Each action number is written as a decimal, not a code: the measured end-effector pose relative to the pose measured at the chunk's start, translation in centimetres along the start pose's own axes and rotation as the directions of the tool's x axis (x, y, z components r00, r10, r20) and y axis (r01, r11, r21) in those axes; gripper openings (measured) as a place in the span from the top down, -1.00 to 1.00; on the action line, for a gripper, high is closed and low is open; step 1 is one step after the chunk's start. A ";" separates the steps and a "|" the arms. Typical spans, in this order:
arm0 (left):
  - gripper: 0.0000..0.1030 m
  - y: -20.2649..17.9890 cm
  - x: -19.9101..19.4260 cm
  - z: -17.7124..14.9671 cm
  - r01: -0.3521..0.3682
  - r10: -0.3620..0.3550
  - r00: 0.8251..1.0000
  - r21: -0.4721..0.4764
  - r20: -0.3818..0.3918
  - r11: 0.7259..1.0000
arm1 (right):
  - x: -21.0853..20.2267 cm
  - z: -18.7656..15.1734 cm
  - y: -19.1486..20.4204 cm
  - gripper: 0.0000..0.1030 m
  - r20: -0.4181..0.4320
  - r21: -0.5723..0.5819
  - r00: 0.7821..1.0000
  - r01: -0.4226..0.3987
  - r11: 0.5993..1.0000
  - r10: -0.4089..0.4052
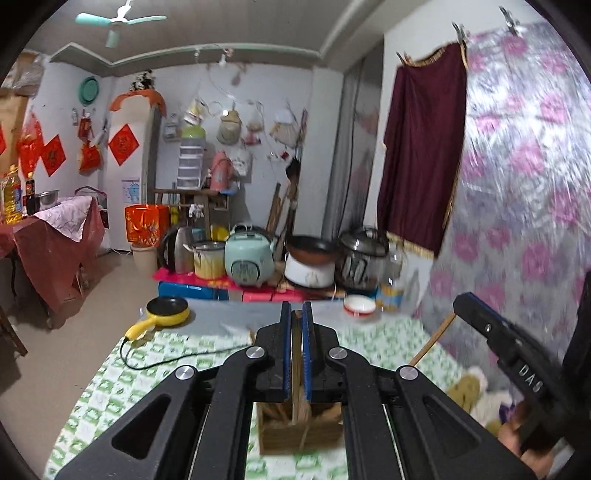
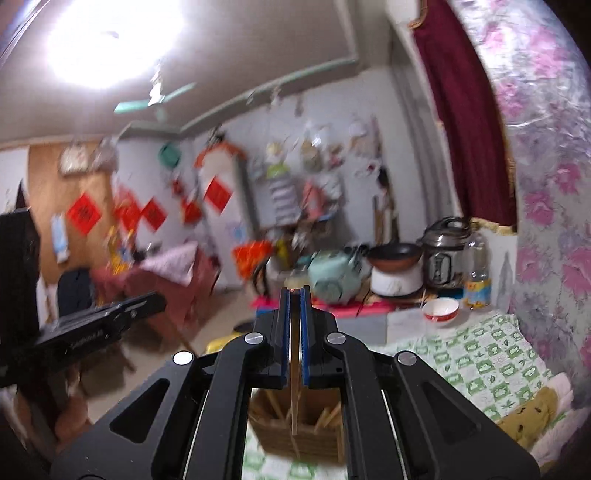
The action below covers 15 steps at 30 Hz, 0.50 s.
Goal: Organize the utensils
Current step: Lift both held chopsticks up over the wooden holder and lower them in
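Below, a wooden holder (image 2: 295,439) contains chopsticks (image 2: 325,415); each gripper clamps one.

You face a pale back wall (image 1: 266,99) hung with bags and red paper diamonds (image 1: 123,144). A mint ceiling fan (image 1: 120,20) hangs above; a ceiling light (image 2: 110,37) glares white. On your right, a maroon curtain (image 1: 421,155) hangs beside pink-flowered sheeting (image 1: 524,166). The floor (image 1: 110,291) is tan. A red-draped table (image 1: 55,243) stands left; cookers line a low shelf (image 1: 192,278).
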<state>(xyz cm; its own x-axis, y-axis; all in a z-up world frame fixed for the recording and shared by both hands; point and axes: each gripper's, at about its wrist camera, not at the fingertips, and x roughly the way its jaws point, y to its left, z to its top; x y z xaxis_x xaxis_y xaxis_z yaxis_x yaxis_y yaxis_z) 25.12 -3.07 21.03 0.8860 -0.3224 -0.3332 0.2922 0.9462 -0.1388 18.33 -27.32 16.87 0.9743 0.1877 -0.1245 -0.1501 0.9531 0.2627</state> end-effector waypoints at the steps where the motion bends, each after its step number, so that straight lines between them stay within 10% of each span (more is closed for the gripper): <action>1: 0.89 -0.1 0.3 0.1 -0.008 0.008 1.000 -0.002 0.009 1.000 | 0.3 -0.1 -0.3 0.88 0.015 0.014 1.000 0.011 1.000 -0.011; 15: 0.89 2.4 6.4 -1.9 -0.036 0.032 0.997 -0.056 -0.072 0.998 | 5.9 -3.2 -0.8 0.88 -0.058 -0.030 0.997 0.053 0.998 -0.054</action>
<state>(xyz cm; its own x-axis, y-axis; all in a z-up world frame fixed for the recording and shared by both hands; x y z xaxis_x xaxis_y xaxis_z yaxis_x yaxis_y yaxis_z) 30.85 -2.90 16.80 0.8667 -0.2933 -0.4034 0.2399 0.9543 -0.1784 23.70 -26.18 12.85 0.9696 0.1492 -0.1941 -0.1036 0.9684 0.2270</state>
